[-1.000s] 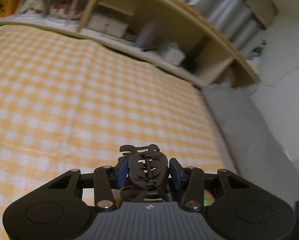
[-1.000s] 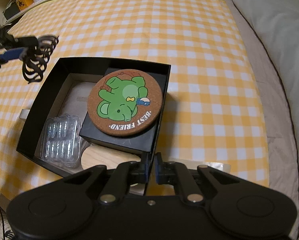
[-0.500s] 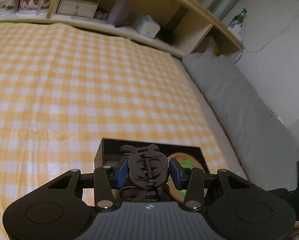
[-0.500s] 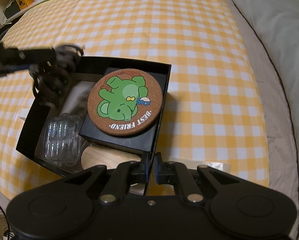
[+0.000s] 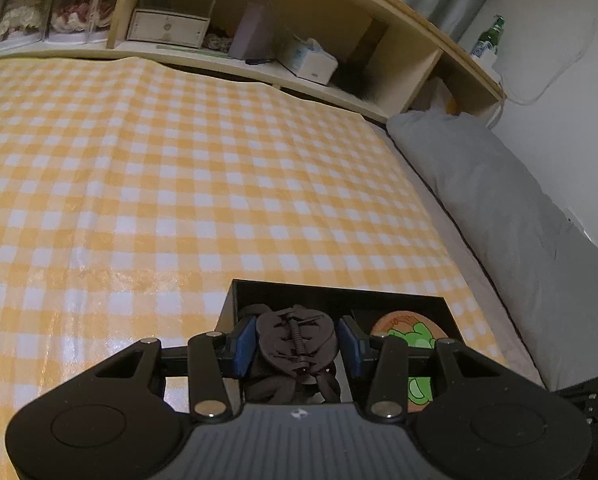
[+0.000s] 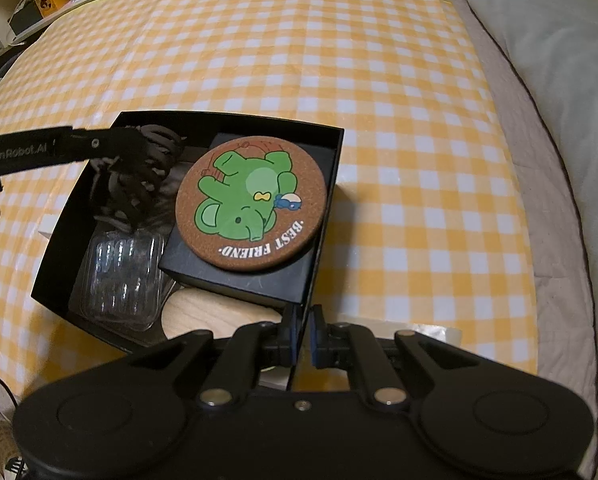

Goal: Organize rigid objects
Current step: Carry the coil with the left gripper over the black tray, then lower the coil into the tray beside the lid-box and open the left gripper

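My left gripper (image 5: 297,345) is shut on a black hair claw clip (image 5: 295,340) and holds it inside the far left part of the open black box (image 5: 339,290). From the right wrist view the clip (image 6: 133,176) hangs over the box's back left corner (image 6: 227,118). My right gripper (image 6: 303,334) is shut on the box's near right wall. In the box lie a round cork coaster with a green elephant (image 6: 251,204) on a small black box (image 6: 243,280), a clear plastic case (image 6: 123,276) and a wooden piece (image 6: 211,314).
The box sits on a yellow checked cloth (image 6: 339,60) over a bed. A grey pillow (image 6: 559,60) lies along the right side. A wooden shelf (image 5: 259,52) with boxes and jars runs along the far edge.
My left gripper has carried the clip from the left of the box to over it and down into its far left part. My right gripper has stayed on the wall.
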`<state>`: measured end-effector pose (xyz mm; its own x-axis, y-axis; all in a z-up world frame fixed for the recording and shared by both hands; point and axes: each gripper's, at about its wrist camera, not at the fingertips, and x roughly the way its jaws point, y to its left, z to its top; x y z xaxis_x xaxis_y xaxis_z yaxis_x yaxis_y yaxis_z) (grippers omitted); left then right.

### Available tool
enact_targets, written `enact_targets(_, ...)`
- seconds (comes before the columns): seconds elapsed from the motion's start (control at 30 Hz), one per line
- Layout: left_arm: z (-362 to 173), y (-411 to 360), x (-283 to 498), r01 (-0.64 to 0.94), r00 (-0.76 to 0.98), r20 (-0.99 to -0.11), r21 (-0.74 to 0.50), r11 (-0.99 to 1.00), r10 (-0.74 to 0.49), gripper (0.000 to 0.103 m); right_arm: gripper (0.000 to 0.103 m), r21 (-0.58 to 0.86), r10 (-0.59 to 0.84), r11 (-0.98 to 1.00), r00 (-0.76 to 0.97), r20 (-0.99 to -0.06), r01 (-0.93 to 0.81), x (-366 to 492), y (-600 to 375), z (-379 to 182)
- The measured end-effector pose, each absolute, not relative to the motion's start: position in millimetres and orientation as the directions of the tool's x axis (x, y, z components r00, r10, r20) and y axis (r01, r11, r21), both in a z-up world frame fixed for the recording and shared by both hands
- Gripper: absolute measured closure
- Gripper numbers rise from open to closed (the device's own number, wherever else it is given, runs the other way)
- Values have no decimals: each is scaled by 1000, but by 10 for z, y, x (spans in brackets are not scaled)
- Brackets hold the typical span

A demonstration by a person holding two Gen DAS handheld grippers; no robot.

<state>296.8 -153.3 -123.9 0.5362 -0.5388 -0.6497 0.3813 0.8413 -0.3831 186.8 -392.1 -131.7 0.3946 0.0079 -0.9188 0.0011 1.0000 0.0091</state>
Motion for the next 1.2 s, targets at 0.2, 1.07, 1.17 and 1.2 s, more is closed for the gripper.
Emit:
enact_targets(0.2,-1283,-1513,2971,361,506,-661,-421,832,-554,51,96,6,7,1000,392,-920,-4,1874,-3916,-1317)
enact_targets(1.07,-1236,-1700,2695,531,236,-800,-370,762,-552,93,96,13,15,1000,390,-921,-8,1864,-3928,-1326)
enact_targets(1.17,-1374,-1687,2741,515,268,-799,-354,781,-539,94,96,13,15,1000,390,-921,-8,1870,-3928,-1323)
enact_targets(1.2,-1400,-1663,2760,499,293,-784,-363,787,-548,95,96,14,16,1000,390,-921,-7,1870,-3930,-1320)
